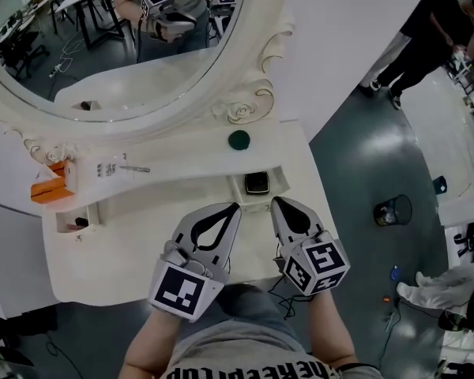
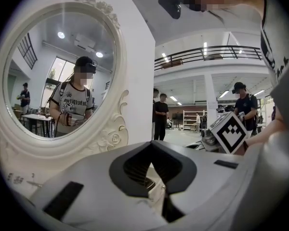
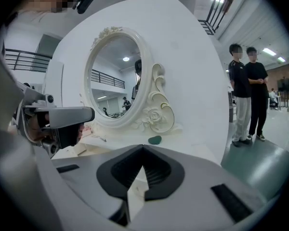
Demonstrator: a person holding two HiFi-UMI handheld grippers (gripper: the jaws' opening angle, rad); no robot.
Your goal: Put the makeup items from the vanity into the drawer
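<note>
On the white vanity top (image 1: 182, 152) lie a round dark green makeup item (image 1: 238, 140), a thin stick (image 1: 134, 168), a white printed box (image 1: 103, 168) and an orange item (image 1: 47, 189). The green item (image 3: 154, 139) also shows in the right gripper view, below the mirror's rose carving. A small open drawer (image 1: 235, 186) at the front right holds a black compact (image 1: 257, 183). My left gripper (image 1: 235, 206) (image 2: 151, 144) is shut and empty, its tip just left of that drawer. Just to the drawer's right, my right gripper (image 1: 275, 200) (image 3: 143, 148) is also shut with nothing in it.
An oval mirror (image 1: 126, 46) with a carved white frame stands at the back of the vanity. A second small open drawer (image 1: 67, 226) at the front left holds a small dark item (image 1: 80, 222). People stand on the grey floor to the right (image 3: 245, 95).
</note>
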